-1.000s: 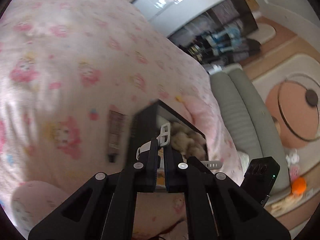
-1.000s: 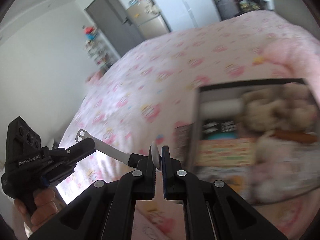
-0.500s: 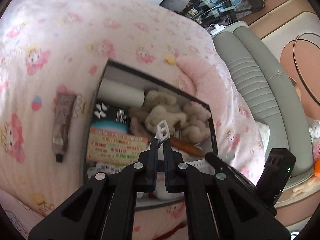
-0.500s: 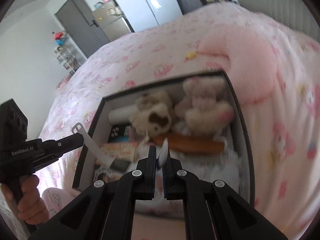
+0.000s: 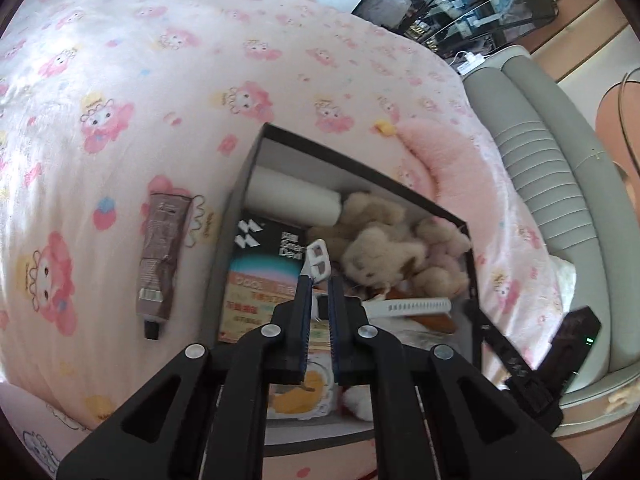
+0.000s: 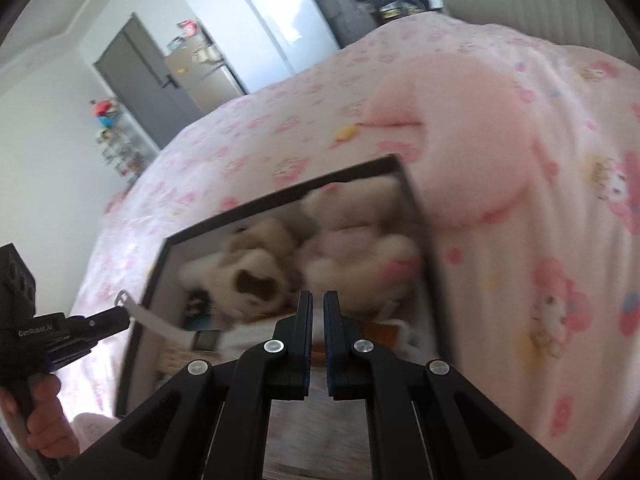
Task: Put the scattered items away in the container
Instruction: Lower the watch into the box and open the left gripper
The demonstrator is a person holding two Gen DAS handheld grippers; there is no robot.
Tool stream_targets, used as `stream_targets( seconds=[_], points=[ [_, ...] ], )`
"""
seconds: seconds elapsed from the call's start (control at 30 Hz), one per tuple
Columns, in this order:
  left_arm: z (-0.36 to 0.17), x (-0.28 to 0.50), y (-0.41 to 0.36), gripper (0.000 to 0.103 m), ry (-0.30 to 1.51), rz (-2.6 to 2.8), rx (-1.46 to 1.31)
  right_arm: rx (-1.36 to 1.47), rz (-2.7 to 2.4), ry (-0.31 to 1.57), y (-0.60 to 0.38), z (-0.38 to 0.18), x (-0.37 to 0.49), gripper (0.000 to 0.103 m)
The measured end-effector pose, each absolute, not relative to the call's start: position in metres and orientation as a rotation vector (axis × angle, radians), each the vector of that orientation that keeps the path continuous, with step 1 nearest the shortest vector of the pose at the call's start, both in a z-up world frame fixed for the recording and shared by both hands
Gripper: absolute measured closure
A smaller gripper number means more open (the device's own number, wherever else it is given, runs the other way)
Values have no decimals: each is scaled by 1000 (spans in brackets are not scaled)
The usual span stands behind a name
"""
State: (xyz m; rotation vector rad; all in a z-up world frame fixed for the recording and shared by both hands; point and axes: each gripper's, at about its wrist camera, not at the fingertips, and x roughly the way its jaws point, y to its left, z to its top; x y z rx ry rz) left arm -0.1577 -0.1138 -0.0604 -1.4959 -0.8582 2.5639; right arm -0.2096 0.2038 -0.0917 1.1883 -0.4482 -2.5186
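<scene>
My left gripper point(image 5: 319, 280) pinches a white watch strap point(image 5: 318, 258) above the box point(image 5: 256, 160); my right gripper point(image 6: 318, 304), nearly closed, holds nothing; the brown tube point(image 5: 160, 256) lies lengthwise leftward, nearer my left.

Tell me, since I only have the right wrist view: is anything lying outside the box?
Observer: Yes. A brown tube lies on the bedspread beside the box, apart from it.
Operator: What is the left gripper pinching? It is tiny in my view.
Observer: The left gripper grips a white watch by the strap, just below the buckle.
Operator: And the other half of the strap?
Observer: It lies flat on the things inside the box, towards the right wall.
</scene>
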Motion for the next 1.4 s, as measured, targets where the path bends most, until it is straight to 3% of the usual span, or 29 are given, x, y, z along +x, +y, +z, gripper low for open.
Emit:
stream_targets(
  seconds=[0.13,0.33,0.43,0.57,0.67,0.8,0.9,0.97,1.03,1.1,1.4],
  points=[
    [-49,-153,-118,77,-827,2630,-1448,1049,-2587,-533,220,-75,-199,99],
    [-41,-148,-105,79,-735,2686,-1401,1136,-2386,-505,189,-92,-209,99],
    [-69,-165,-90,82,-711,2550,-1570,1209,-2288,-550,176,-104,-212,99],
    [-105,-180,-74,82,-672,2470,-1712,1269,-2363,-437,164,-111,-215,99],
    [-122,-188,-72,82,-679,2434,-1801,1326,-2379,-455,171,-122,-222,99],
    [-110,-171,-75,82,-698,2461,-1681,1340,-2404,-558,190,-125,-224,99],
    [-99,-151,-74,81,-707,2489,-1573,1313,-2480,-470,186,-109,-210,98],
    [-92,-140,-72,81,-710,2496,-1523,1269,-2475,-383,174,-94,-195,94],
    [-84,-127,-71,81,-735,2497,-1466,1231,-2451,-291,158,-82,-177,76],
    [-75,-114,-69,81,-730,2514,-1408,1202,-2462,-242,145,-74,-161,70],
    [-40,-72,-90,82,-624,2620,-1336,1105,-2403,-168,84,-54,-114,70]
  ],
)
